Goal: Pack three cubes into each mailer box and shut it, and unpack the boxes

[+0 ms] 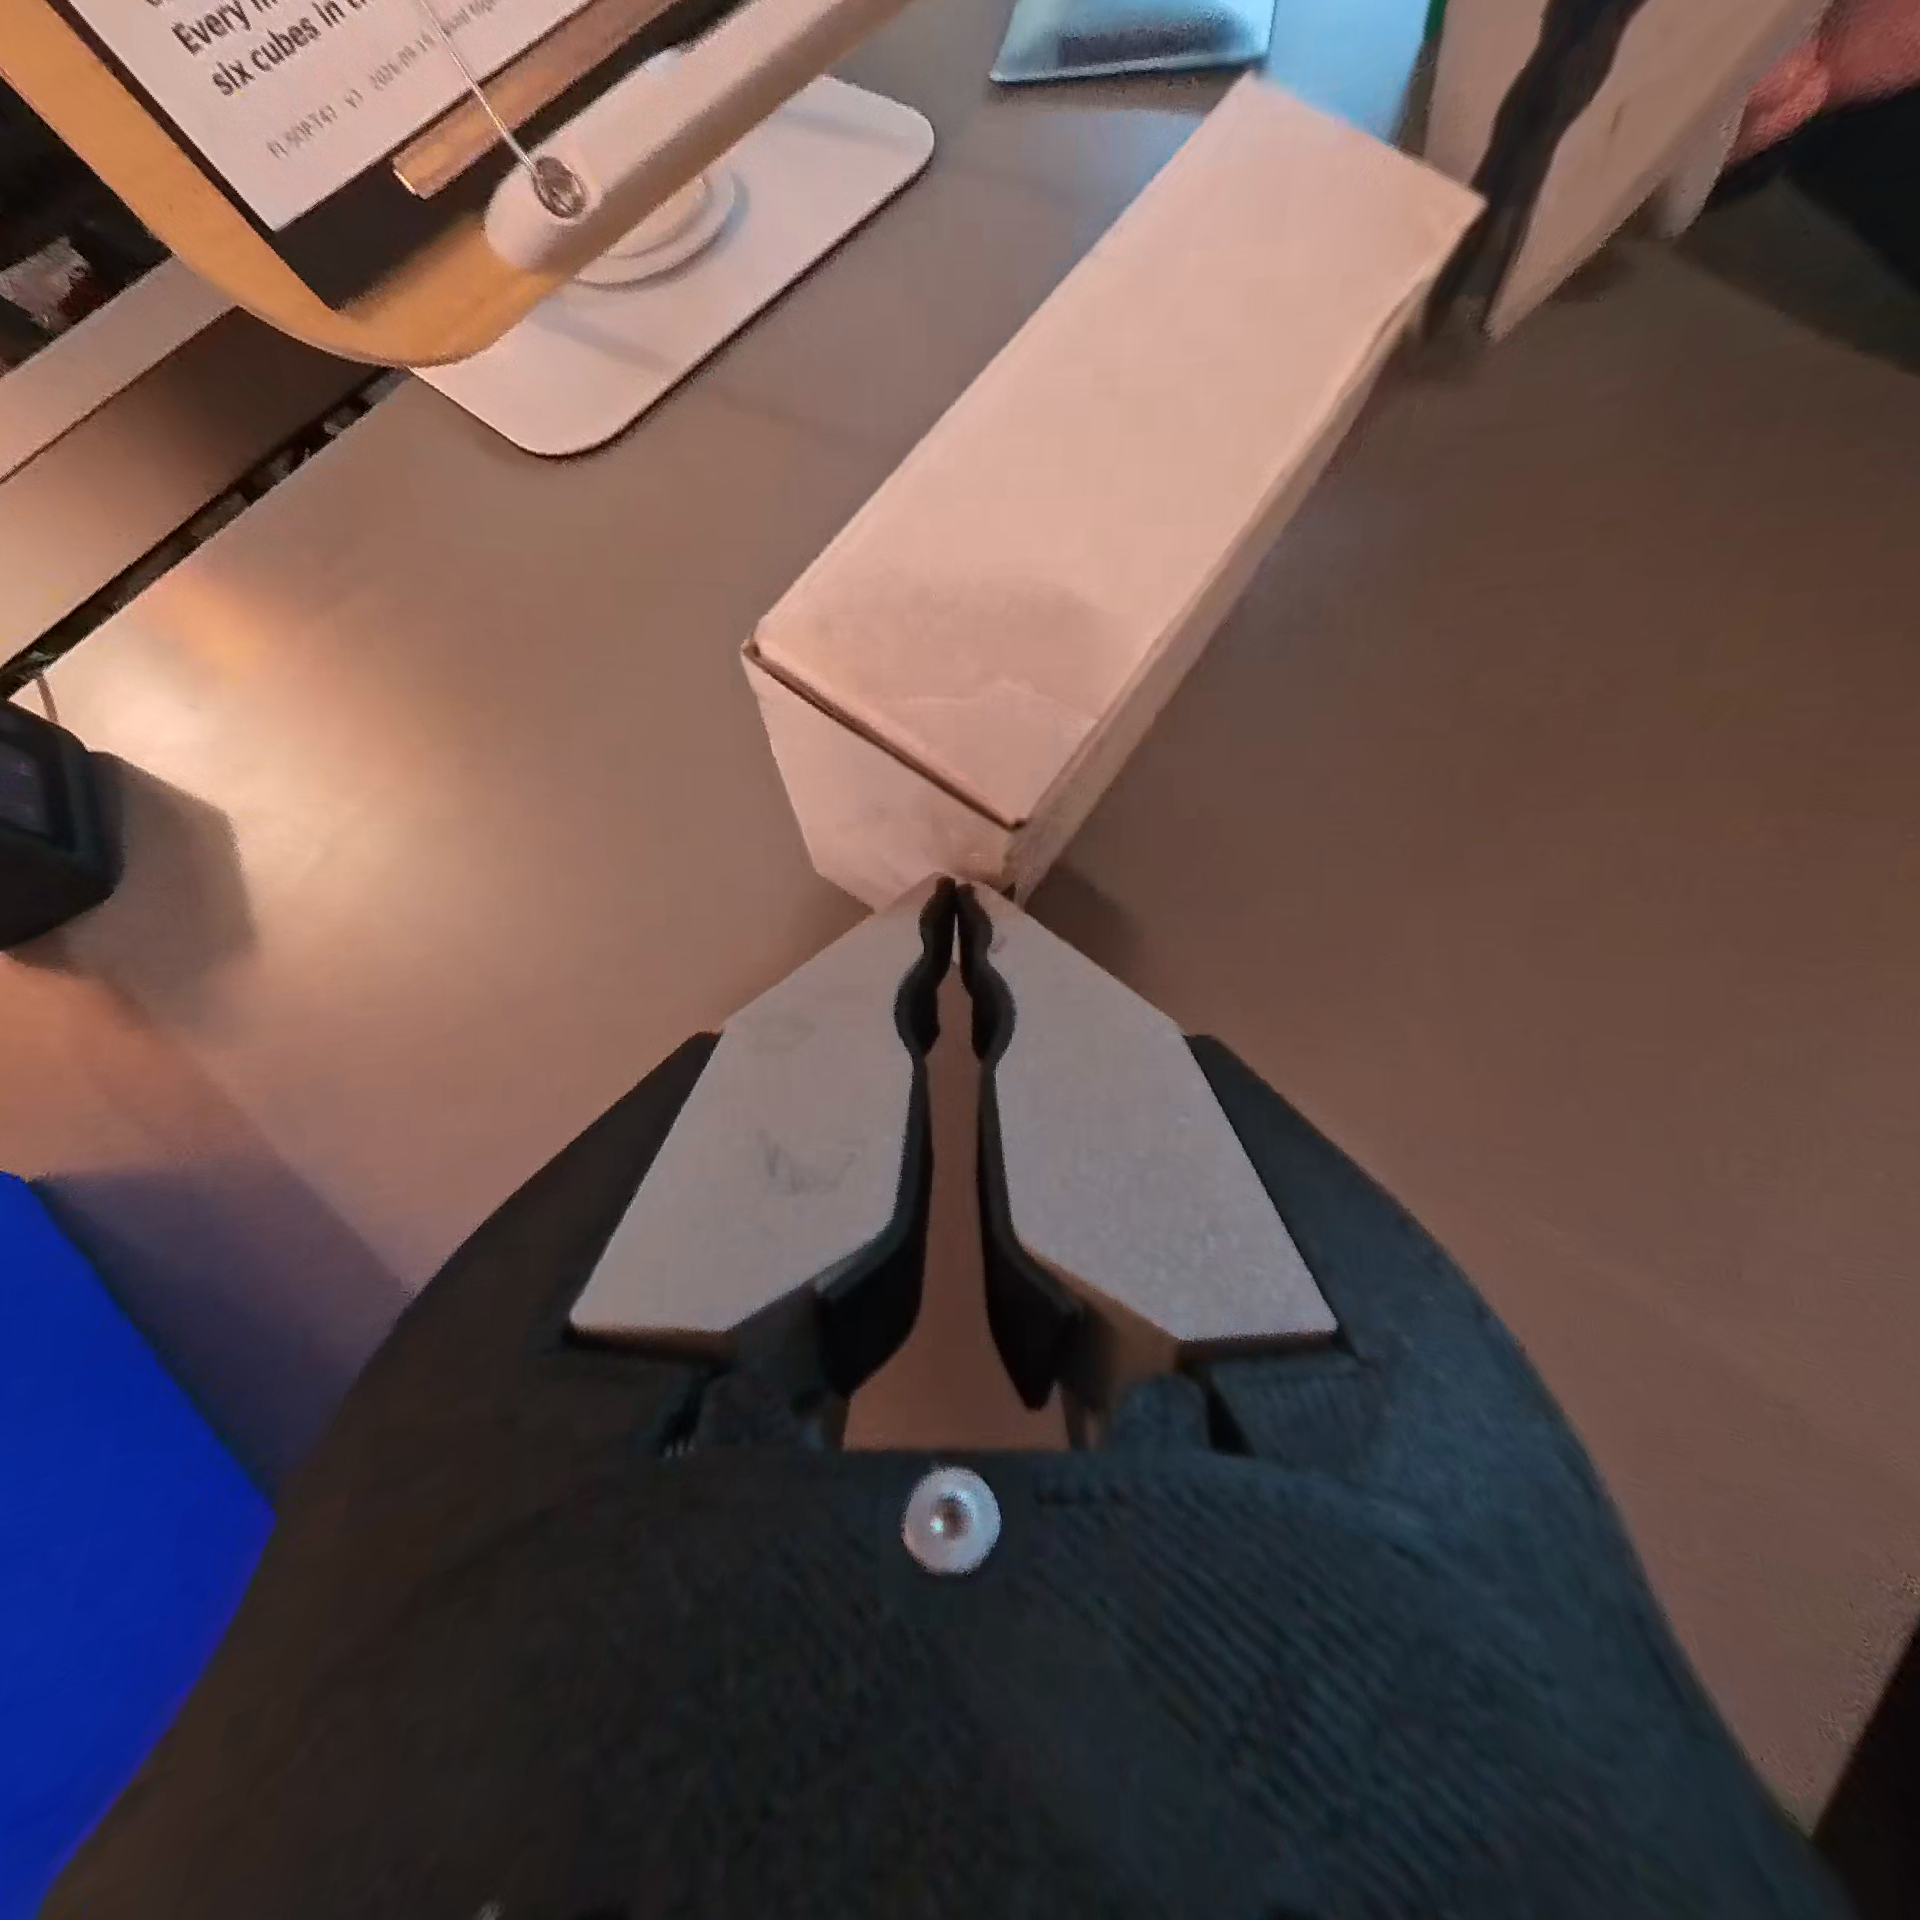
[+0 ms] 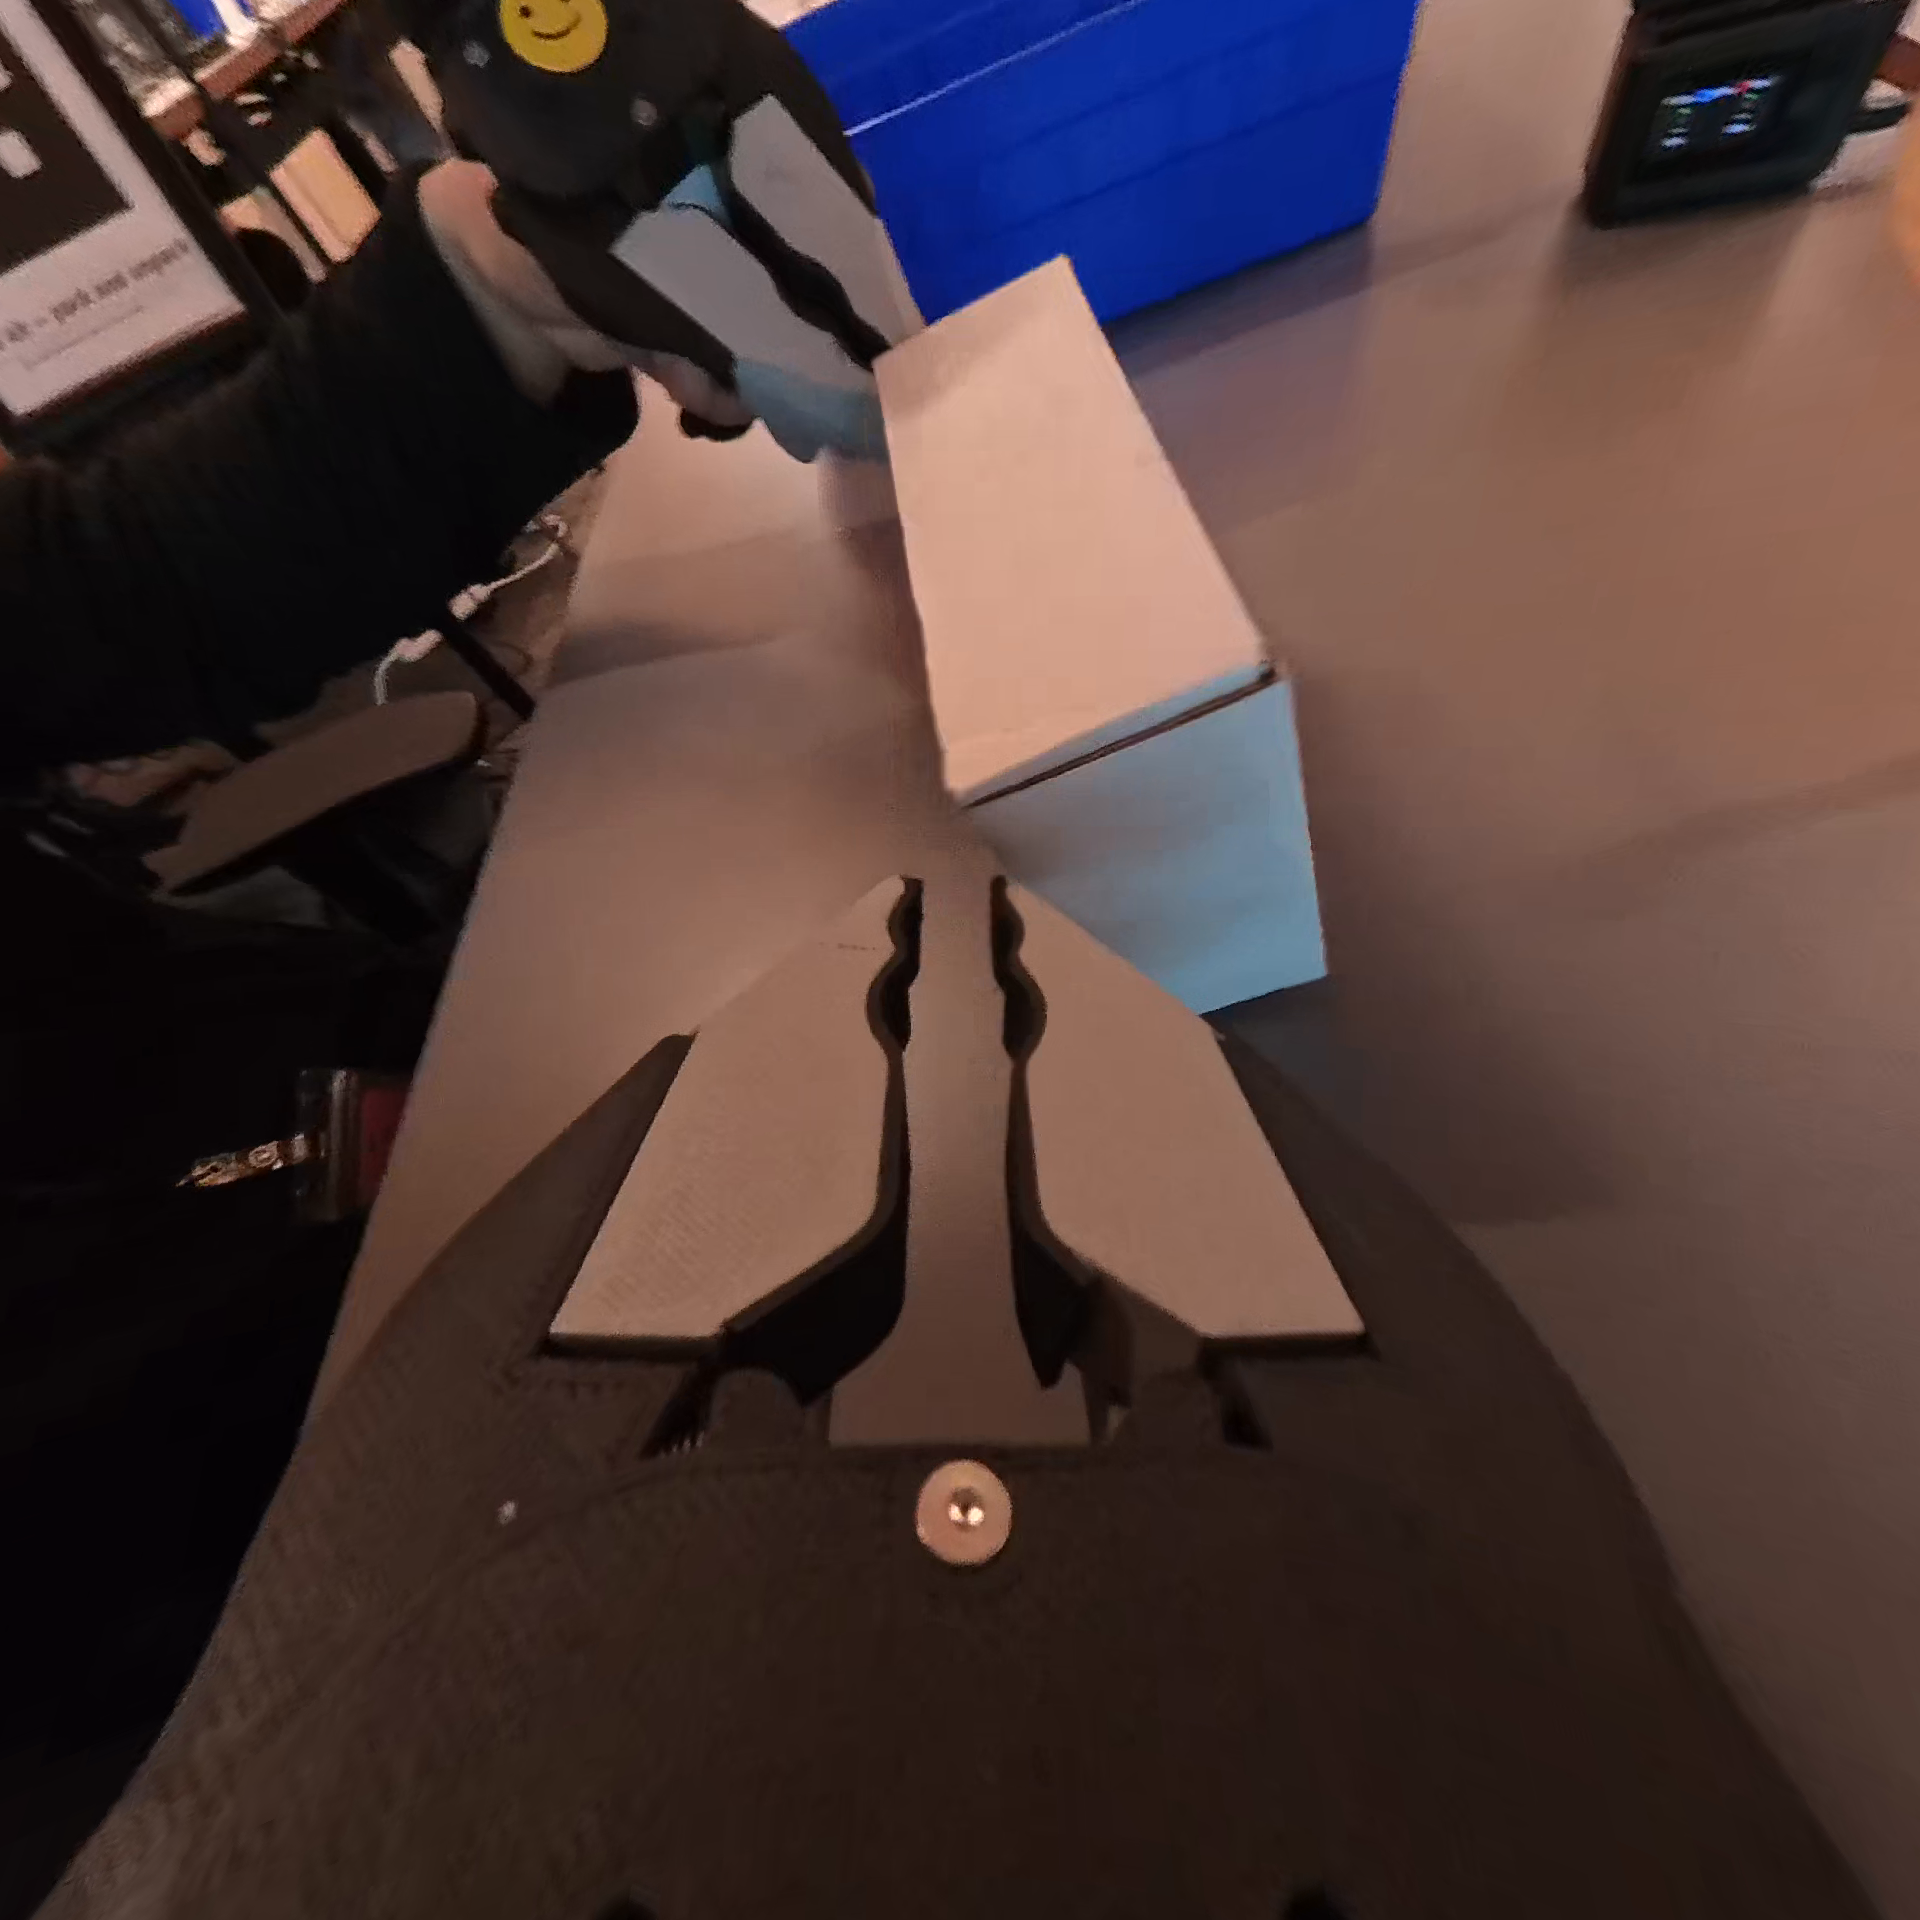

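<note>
I am holding my left hand-held gripper point(image 1: 954, 902) with its fingertips pressed together and nothing between them, the tips just beside the near end of the closed white mailer box point(image 1: 1101, 499), which is lying on the brown counter point(image 1: 1507, 831) and running toward 1 o'clock. Its lid is down, so I cannot tell what it is containing. A second white box point(image 1: 1621, 156) is standing at 2 o'clock, partly cut off. A blue bin point(image 1: 104, 1507) is showing at 8 o'clock; its contents are hidden.

I am holding my right hand-held gripper point(image 2: 956, 904) slightly parted, gripping nothing, its tips near the same box's other end. A monitor stand base point(image 1: 727, 281) is sitting at 11 o'clock.
</note>
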The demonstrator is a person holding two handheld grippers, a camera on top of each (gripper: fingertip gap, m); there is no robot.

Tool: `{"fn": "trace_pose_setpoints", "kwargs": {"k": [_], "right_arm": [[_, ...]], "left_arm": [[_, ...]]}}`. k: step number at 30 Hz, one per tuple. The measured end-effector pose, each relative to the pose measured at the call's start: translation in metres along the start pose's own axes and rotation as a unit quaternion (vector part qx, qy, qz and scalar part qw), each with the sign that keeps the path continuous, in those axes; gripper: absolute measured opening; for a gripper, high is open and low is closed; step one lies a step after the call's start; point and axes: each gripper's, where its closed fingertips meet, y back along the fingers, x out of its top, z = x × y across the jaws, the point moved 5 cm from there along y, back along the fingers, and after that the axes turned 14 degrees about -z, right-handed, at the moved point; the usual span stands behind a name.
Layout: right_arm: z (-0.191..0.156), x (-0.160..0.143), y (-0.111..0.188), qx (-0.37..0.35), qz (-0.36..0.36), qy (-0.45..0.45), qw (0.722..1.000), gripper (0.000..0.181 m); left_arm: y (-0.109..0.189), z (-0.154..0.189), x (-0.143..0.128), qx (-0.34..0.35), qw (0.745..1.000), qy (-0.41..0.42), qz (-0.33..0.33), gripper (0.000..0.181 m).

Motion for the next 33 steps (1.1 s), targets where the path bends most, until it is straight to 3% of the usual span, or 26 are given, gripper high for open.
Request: {"fn": "trace_pose_setpoints", "kwargs": {"k": [4,12,15,17,19,23,27,33], "right_arm": [[0.011,0.001,0.001,-0.029,0.008,-0.02,0.999,0.017],[0.035,0.0,0.02,-0.067,0.06,-0.078,0.993,0.016],[0.046,-0.002,0.03,-0.064,0.098,-0.12,0.986,0.02],[0.057,-0.005,0.037,-0.074,0.118,-0.148,0.979,0.023],[0.066,-0.009,0.042,-0.086,0.134,-0.175,0.972,0.023],[0.08,-0.018,0.04,-0.101,0.134,-0.219,0.961,0.021],[0.077,-0.017,0.021,-0.1,0.102,-0.207,0.968,0.015],[0.066,-0.009,-0.011,-0.077,0.051,-0.181,0.979,0.016]], "left_arm": [[-0.003,-0.01,0.013,-0.002,0.998,0.036,0.044,0.0],[-0.021,-0.028,0.014,-0.025,0.985,0.092,0.143,0.076],[-0.019,-0.028,0.005,-0.05,0.966,0.118,0.222,0.072],[0.0,-0.018,0.011,-0.093,0.95,0.089,0.283,0.084],[0.006,-0.022,0.01,-0.079,0.942,0.081,0.315,0.074],[-0.008,-0.017,0.006,-0.115,0.952,0.091,0.269,0.087],[-0.011,-0.01,0.01,-0.076,0.96,0.061,0.261,0.098],[-0.024,-0.007,0.017,-0.081,0.969,0.046,0.23,0.099]]}}
